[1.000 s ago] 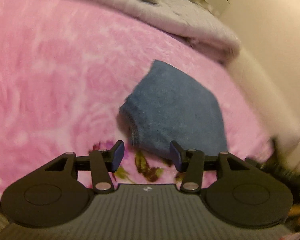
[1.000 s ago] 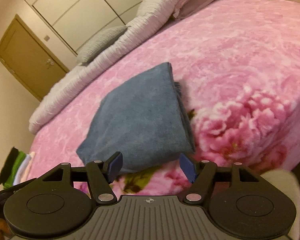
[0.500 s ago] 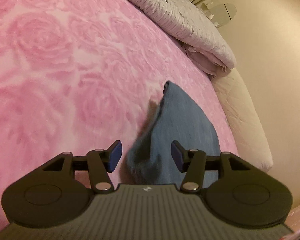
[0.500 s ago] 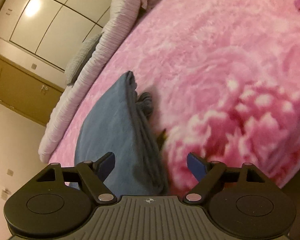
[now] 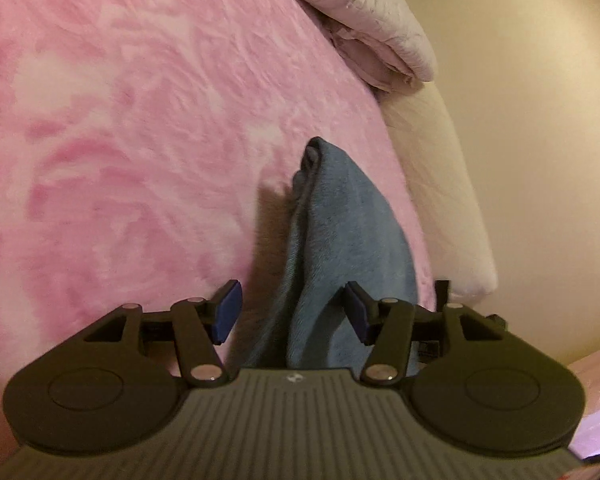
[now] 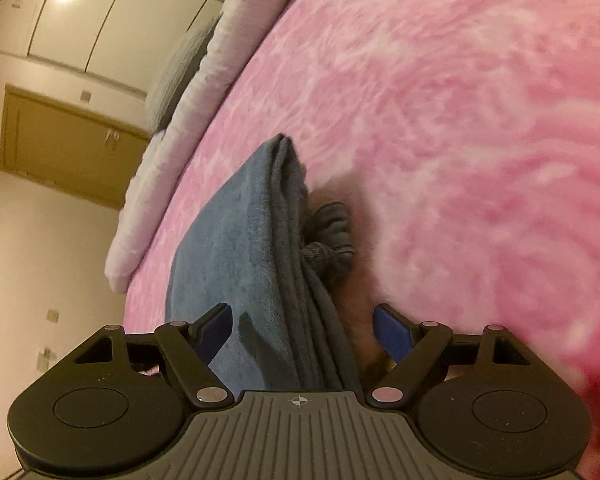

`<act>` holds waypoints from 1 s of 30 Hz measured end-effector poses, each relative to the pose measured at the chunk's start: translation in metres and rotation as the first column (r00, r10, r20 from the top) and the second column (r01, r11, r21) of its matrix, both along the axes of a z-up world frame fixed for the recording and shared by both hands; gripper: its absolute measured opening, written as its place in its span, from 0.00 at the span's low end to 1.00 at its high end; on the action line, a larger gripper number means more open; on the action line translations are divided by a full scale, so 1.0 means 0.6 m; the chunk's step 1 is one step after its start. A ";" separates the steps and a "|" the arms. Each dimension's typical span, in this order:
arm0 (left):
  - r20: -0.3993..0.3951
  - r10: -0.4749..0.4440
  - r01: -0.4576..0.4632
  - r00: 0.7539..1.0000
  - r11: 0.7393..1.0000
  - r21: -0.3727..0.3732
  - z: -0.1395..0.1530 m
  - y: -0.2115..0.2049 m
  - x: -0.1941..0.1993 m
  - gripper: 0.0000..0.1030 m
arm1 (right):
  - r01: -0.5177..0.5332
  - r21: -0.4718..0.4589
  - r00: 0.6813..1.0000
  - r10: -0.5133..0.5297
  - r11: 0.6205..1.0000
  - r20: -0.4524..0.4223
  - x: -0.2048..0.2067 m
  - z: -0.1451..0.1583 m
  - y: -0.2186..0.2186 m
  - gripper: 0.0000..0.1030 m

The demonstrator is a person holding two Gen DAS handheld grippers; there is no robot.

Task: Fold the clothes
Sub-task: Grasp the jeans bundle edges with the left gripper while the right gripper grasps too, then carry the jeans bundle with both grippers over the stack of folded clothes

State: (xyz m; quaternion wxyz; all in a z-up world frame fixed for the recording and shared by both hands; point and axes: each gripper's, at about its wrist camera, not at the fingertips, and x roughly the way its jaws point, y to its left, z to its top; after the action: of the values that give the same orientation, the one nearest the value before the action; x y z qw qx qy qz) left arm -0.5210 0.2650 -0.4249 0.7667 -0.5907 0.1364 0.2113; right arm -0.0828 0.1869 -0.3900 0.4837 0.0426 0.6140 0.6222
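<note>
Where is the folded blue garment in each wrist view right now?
Left wrist: the blue garment sits centre-right, its near end between the open left gripper fingers.
Right wrist: the garment sits centre-left, reaching into the open right gripper.
Shared landmark: the pink floral blanket beneath it.

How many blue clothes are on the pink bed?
1. One folded blue garment lies on the pink blanket, its near edge between the fingers of the open left gripper and the open right gripper. Others could be out of view.
</note>
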 end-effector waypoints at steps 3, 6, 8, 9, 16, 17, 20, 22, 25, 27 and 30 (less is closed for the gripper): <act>0.059 -0.012 0.014 0.998 1.000 -0.024 -0.012 0.005 0.015 0.49 | -0.029 -0.004 0.999 0.029 1.000 -0.035 0.001 -0.013 0.021 0.63; 0.106 -0.034 0.039 0.994 0.998 -0.044 -0.022 0.012 0.038 0.48 | -0.052 0.009 0.993 0.053 0.999 -0.104 0.006 -0.030 0.037 0.62; 0.114 -0.062 0.068 0.992 0.997 -0.045 -0.025 0.016 0.057 0.47 | -0.083 0.024 0.989 0.085 0.996 -0.122 0.003 -0.034 0.047 0.62; 0.106 -0.078 0.082 0.991 0.996 -0.036 -0.024 0.018 0.062 0.47 | -0.097 0.028 0.988 0.100 0.995 -0.121 -0.002 -0.035 0.052 0.62; 0.090 -0.115 0.115 0.989 0.993 0.007 -0.018 0.017 0.066 0.34 | -0.085 0.035 0.989 0.089 0.996 -0.121 -0.010 -0.041 0.042 0.38; 0.091 -0.117 0.117 0.989 0.993 0.000 -0.017 0.019 0.066 0.33 | -0.082 0.033 0.989 0.085 0.996 -0.121 -0.010 -0.039 0.040 0.38; 0.076 -0.122 0.123 0.990 0.992 -0.004 -0.008 0.020 0.065 0.30 | -0.071 0.023 0.989 0.073 0.997 -0.125 -0.013 -0.029 0.036 0.35; 0.061 -0.128 0.126 0.990 0.992 0.022 0.014 0.019 0.058 0.28 | -0.056 0.014 0.989 0.058 0.998 -0.139 -0.014 -0.018 0.037 0.32; 0.092 -0.069 0.067 0.993 0.997 0.025 0.058 0.017 0.031 0.27 | -0.044 0.014 0.986 0.046 0.999 -0.160 -0.026 0.015 0.040 0.30; 0.093 -0.023 0.022 0.995 1.000 0.022 0.100 0.004 -0.001 0.27 | -0.053 0.021 0.982 0.056 0.998 -0.182 -0.041 0.051 0.049 0.30; 0.075 0.063 -0.064 0.995 0.998 0.014 0.183 -0.019 -0.053 0.27 | -0.110 0.017 0.976 0.111 0.994 -0.189 -0.076 0.121 0.080 0.30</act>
State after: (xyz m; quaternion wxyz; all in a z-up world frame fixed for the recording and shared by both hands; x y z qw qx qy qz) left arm -0.5528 0.2536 -0.3149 0.7690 -0.5959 0.0872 0.2144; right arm -0.1285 0.2348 -0.3175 0.3875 0.0694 0.6567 0.6432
